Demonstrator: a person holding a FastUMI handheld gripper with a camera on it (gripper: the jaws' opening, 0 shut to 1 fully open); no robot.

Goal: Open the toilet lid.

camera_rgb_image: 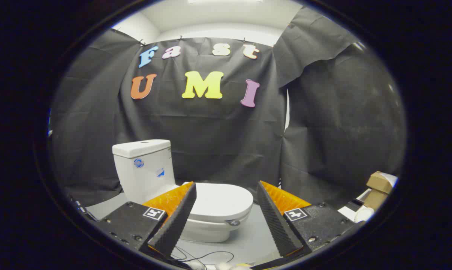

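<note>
gripper (226, 187): fingers spread wide, holding nothing
toilet lid (220, 200): down — flat on bowl, seen between the fingers, beyond tips
tank (143, 168): behind lid

The gripper (226, 187) fills the bottom of the frame, its jaws spread wide apart with a broad gap at bottom center and nothing held. The left finger (175, 221) slants up and right from the lower left; the right finger (276, 221) slants up and left from the lower right. Each finger mount carries a small square marker on top.
</note>
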